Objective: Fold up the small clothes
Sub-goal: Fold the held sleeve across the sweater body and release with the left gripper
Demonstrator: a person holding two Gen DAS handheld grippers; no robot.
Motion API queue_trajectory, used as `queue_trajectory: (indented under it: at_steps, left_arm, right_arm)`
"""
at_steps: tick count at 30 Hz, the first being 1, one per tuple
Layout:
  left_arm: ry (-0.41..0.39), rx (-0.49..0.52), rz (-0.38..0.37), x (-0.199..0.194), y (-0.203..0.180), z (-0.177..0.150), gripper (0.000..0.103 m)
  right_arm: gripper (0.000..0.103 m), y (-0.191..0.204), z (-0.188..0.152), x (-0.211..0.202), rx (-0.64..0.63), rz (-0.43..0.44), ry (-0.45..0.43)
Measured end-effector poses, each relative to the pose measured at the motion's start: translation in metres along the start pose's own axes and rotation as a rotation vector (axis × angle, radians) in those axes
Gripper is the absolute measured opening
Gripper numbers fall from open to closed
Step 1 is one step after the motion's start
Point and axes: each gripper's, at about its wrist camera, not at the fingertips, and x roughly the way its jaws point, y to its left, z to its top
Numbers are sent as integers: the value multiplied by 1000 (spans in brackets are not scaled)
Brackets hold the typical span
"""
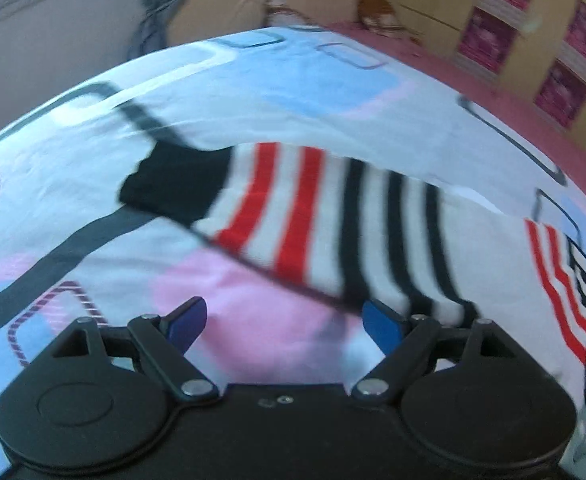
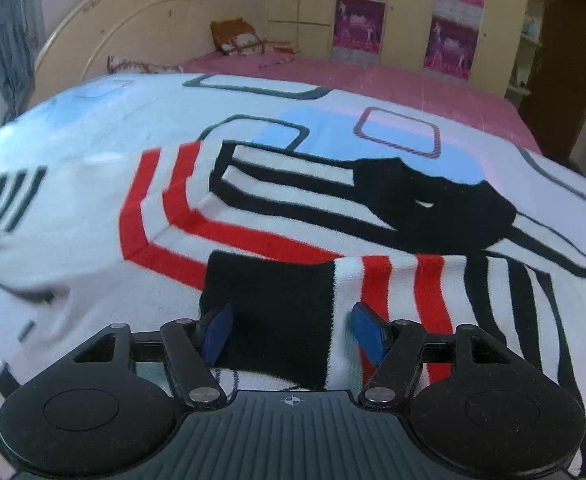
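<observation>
Right wrist view: my right claw (image 2: 291, 334) gapes wide around the sleeve's black cuff (image 2: 269, 304), so I'll pinch square and fold flat.

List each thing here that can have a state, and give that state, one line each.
Left gripper: jaws open, nothing between them.
Right gripper: jaws open, astride the black cuff.
Sweater: flat on the sheet, sleeve folded across.
</observation>
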Motion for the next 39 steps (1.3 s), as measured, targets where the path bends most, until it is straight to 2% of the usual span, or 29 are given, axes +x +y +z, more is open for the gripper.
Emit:
queue_trajectory:
  at_steps: [3,7,12,19,21,24,26,27,28,33,35,39]
  left_arm:
    - [1,-40,-25,12,11,6,83]
    - [-46,-90,-66,22,20,16,83]
    - [-40,-203,-126,26,37,27,82]
    - [-34,-300,-202,17,54,25,82]
    - [-27,-304,-207,25,54,27,79]
    - [-66,-286,-172,34,52,31,61]
    - [-85,-293,-152,39,53,35,40]
    - [-93,-299,-140,42,55,36,34]
    - [-98,-302,-127,44,56,37,21]
    - [-131,-280,-117,46,53,39,7]
    - [-160,-242,-126,38,45,41,6]
    - [-237,-120,-197,6,15,47,6]
  right_arm:
    - [66,-2,2,0,12,4,4]
    - [66,-9,4,-14,71,9,-40]
    - [66,-14,6,-27,103,-6,-76]
    - [66,-19,1,-20,118,-30,-46]
    - [66,-19,-2,-14,120,-38,-22]
    - [66,-17,-6,-9,106,-45,-18]
    - [66,-19,-5,-11,117,-37,-19]
    - [66,-21,-5,-12,123,-35,-24]
    - [66,-22,-5,-13,130,-39,-30]
    - [66,-19,-8,-6,101,-63,-17]
    - [66,-20,-8,-5,108,-61,-17]
    - [66,-26,-10,-6,155,-47,-20]
